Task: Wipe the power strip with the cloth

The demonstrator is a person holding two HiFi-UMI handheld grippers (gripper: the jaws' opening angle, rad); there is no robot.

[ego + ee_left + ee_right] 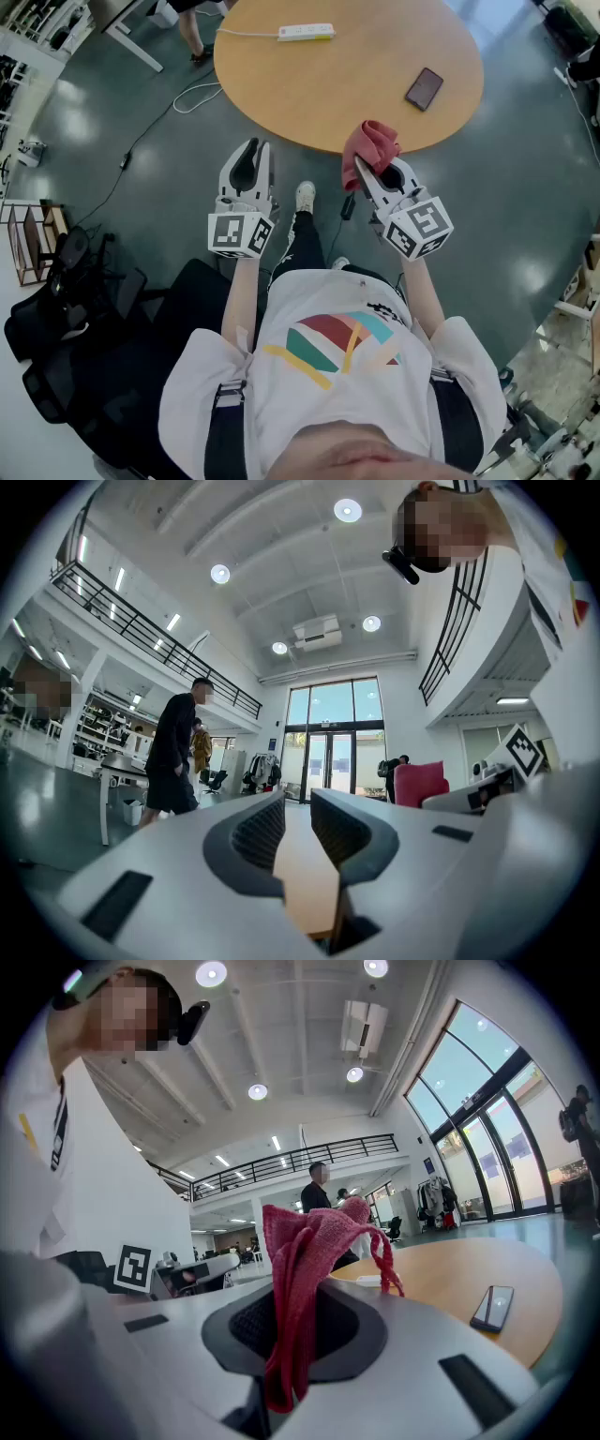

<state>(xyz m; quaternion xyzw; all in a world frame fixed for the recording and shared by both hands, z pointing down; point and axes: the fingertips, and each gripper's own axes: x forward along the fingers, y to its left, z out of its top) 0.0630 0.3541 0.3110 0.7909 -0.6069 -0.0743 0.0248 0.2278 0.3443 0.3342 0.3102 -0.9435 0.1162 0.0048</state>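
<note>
A white power strip [306, 32] lies at the far edge of the round wooden table [356, 75]. My right gripper [377, 171] hovers over the table's near edge, shut on a red knitted cloth [370, 145]. In the right gripper view the cloth [314, 1241] stands bunched up out of the jaws of the right gripper [295, 1312]. My left gripper [255, 150] is held off the table's near left edge, above the floor. In the left gripper view the left gripper [298, 803] shows a narrow gap between its jaws with nothing in it.
A dark phone [425, 88] lies on the table's right side, also seen as the phone [492, 1308]. The strip's white cable [192, 94] drops to the floor at left. Black office chairs [66, 309] stand at lower left. A person [173, 752] walks nearby.
</note>
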